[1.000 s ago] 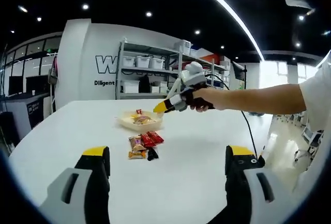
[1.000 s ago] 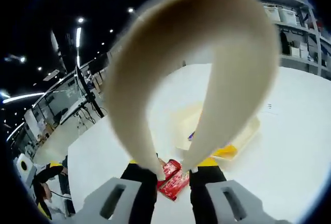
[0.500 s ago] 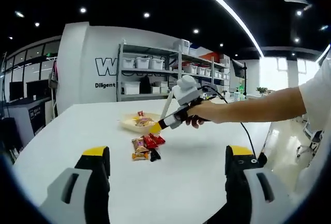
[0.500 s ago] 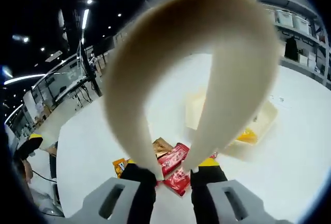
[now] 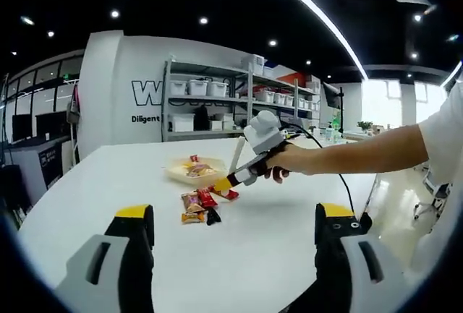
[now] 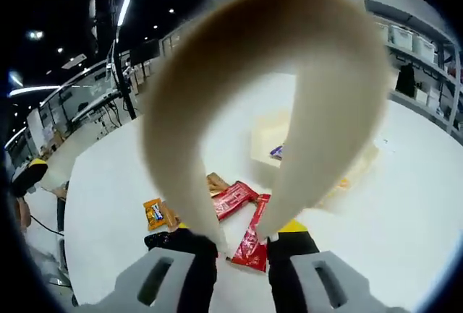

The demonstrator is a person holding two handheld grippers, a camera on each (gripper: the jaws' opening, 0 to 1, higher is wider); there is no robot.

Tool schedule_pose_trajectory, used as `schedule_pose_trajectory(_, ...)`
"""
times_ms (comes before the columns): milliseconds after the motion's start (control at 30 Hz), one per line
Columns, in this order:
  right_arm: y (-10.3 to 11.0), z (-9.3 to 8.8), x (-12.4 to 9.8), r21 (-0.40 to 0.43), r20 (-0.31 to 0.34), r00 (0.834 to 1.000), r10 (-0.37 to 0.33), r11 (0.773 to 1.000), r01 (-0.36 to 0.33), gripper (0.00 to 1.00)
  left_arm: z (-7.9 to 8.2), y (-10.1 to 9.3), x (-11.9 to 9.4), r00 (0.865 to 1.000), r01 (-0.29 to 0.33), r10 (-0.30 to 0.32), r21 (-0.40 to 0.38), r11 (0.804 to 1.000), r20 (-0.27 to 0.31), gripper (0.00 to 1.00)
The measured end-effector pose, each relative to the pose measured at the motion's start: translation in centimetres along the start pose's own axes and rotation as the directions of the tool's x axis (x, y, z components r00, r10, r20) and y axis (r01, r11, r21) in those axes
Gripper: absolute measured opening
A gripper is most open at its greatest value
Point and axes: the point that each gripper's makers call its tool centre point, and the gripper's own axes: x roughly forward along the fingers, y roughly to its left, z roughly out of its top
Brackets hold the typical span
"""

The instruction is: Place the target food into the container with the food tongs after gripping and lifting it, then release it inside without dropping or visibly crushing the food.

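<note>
In the left gripper view, the left claw [image 5: 235, 237] stands wide apart and empty above the white tabletop [image 5: 260, 248]. Farther along, a person's hand [image 5: 283, 161] holds the right claw [image 5: 219, 181], tilted down toward a small heap of snack packets [image 5: 197, 206] near the middle of the tabletop. A red packet [image 5: 228, 193] lies just beside that claw's yellow tip. Behind the heap sits a shallow cream container [image 5: 195, 170] with a few wrapped snacks inside.

In the right gripper view, the right claw [image 6: 243, 244] is narrowed onto the two arms of a pair of cream food tongs [image 6: 268, 96], which loop up large and blurred in front of the lens. Between the tong arms lie two red packets [image 6: 243, 212], one [image 6: 251, 244] right at the tips; whether the tips touch it I cannot tell. An orange packet [image 6: 153, 212] and a brown one [image 6: 215, 183] lie to the left, and the container [image 6: 269, 143] sits beyond them.
</note>
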Motion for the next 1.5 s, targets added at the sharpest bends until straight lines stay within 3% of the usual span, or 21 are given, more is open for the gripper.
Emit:
schedule_pose_trajectory(200, -0.7, -0.9, -1.6, 0.007, -0.041, 0.999, -0.002, 1.000, 0.003, 0.21, -0.2, -1.1, 0.3, 1.000, 0.028, -0.028, 0.011, 1.000, -0.013, 0.90)
schedule_pose_trajectory(300, -1.3, -0.5, -2.0, 0.018, -0.021, 1.000, -0.015, 1.000, 0.016, 0.21, -0.4, -1.3, 0.5, 0.999, 0.035, -0.035, 0.011, 0.999, -0.019, 0.90)
schedule_pose_trajectory(400, -1.6, -0.6, -1.7, 0.032, -0.016, 1.000, -0.017, 0.999, 0.017, 0.22, -0.3, -1.6, 0.6, 0.999, 0.041, -0.041, 0.014, 0.999, -0.021, 0.90)
schedule_pose_trajectory(467, -1.3, -0.8, -1.2, -0.034, -0.016, 1.000, 0.007, 0.999, -0.007, 0.24, -0.3, -1.7, 0.6, 0.999, 0.042, -0.042, 0.019, 0.999, -0.020, 0.89)
schedule_pose_trajectory(800, -1.7, -0.7, -0.7, -0.023, 0.011, 1.000, -0.025, 0.999, 0.025, 0.25, -0.9, -1.2, 0.4, 0.999, 0.029, -0.029, 0.014, 0.999, -0.040, 0.89)
schedule_pose_trajectory(900, -2.1, -0.2, -0.8, -0.027, 0.045, 0.998, -0.031, 0.999, 0.032, 0.26, -0.8, -1.2, 0.6, 0.999, 0.030, -0.029, 0.018, 0.999, -0.039, 0.89)
schedule_pose_trajectory(1000, -2.1, -0.6, -0.4, 0.032, 0.034, 0.999, -0.008, 0.999, 0.007, 0.26, -0.8, -1.1, 0.7, 0.999, 0.034, -0.033, 0.020, 0.999, -0.042, 0.89)
schedule_pose_trajectory(1133, -2.5, -1.4, 0.5, 0.025, -0.001, 1.000, -0.013, 1.000, 0.013, 0.26, -1.0, -1.0, 0.9, 0.998, 0.034, -0.034, 0.015, 0.999, -0.045, 0.89)
schedule_pose_trajectory(1167, -2.8, -0.7, 0.5, -0.014, 0.040, 0.999, -0.016, 1.000, 0.017, 0.25, -1.1, -0.9, 1.0, 0.998, 0.035, -0.034, 0.015, 0.999, -0.047, 0.89)
schedule_pose_trajectory(1233, -2.7, -0.9, 0.6, 0.012, 0.020, 1.000, -0.009, 1.000, 0.009, 0.24, -1.4, -0.9, 1.2, 0.998, 0.038, -0.038, 0.010, 0.999, -0.051, 0.89)
schedule_pose_trajectory(1300, -3.0, -1.0, 0.6, -0.026, 0.011, 1.000, -0.021, 0.999, 0.021, 0.21, -1.6, -1.0, 1.4, 0.998, 0.041, -0.041, 0.005, 0.999, -0.056, 0.89)
schedule_pose_trajectory(1500, -2.8, -1.2, 0.2, -0.024, 0.031, 1.000, -0.006, 1.000, 0.007, 0.17, -2.1, -1.1, 1.9, 0.997, 0.044, -0.044, -0.002, 0.999, -0.060, 0.89)
